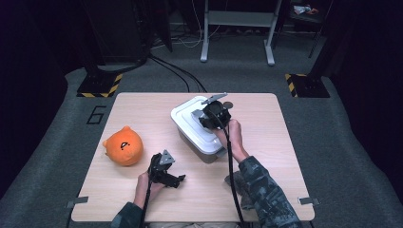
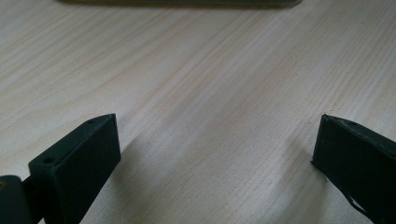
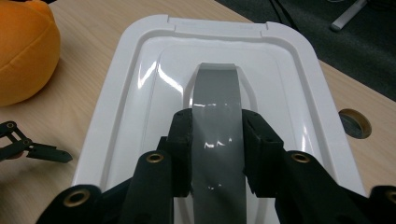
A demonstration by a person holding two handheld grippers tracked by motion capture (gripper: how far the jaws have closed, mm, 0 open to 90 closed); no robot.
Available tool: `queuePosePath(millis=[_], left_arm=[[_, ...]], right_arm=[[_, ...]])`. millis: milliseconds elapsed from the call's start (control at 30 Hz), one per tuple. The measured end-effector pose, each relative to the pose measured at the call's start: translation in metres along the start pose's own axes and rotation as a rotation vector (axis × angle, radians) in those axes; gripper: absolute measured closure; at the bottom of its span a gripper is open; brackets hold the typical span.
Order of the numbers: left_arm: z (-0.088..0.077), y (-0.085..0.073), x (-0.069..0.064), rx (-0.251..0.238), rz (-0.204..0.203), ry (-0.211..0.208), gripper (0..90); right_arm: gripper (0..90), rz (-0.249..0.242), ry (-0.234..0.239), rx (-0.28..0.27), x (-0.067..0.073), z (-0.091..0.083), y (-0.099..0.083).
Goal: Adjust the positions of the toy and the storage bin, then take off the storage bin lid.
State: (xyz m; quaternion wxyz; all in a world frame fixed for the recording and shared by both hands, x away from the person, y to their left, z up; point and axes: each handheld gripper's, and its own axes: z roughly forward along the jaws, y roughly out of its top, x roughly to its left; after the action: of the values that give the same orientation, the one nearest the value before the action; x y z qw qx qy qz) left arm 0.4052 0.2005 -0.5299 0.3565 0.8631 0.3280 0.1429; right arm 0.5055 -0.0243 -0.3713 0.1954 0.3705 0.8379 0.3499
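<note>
Right tongs (image 3: 217, 154) clamped on white lidded box's (image 3: 299, 93) grey handle (image 3: 217, 107)

The left tongs (image 2: 212, 154) stand wide apart, low over the pale wooden bench (image 2: 210, 84), with nothing between them. A dark edge (image 2: 182, 3) lies at the far side.

Overhead light brightens the pale wooden table (image 1: 142, 102) while the surrounding floor darkens toward every edge, white glare streaks the glossy white plastic lid (image 3: 140, 79) at nine o'clock, close black jaws look soft.
</note>
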Motion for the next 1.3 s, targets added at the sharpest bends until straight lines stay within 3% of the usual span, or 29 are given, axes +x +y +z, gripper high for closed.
queuePosePath(millis=[200, 633, 1167, 1300], left_arm=[[0.000, 0.000, 0.000, -0.001, 0.000, 0.001, 0.4], [0.000, 0.000, 0.000, -0.001, 0.006, 0.007, 0.4], [0.000, 0.000, 0.000, 0.000, 0.006, 0.006, 0.4], [0.000, 0.000, 0.000, 0.000, 0.006, 0.006, 0.4]], right_arm=[[66.4, -0.041, -0.012, -0.005, 0.001, -0.001, 0.000], [66.5, -0.027, -0.021, -0.034, 0.001, -0.020, 0.007], [66.4, -0.014, -0.053, -0.061, -0.017, -0.047, 0.002], [66.3, 0.010, -0.065, -0.062, -0.025, -0.056, -0.001]])
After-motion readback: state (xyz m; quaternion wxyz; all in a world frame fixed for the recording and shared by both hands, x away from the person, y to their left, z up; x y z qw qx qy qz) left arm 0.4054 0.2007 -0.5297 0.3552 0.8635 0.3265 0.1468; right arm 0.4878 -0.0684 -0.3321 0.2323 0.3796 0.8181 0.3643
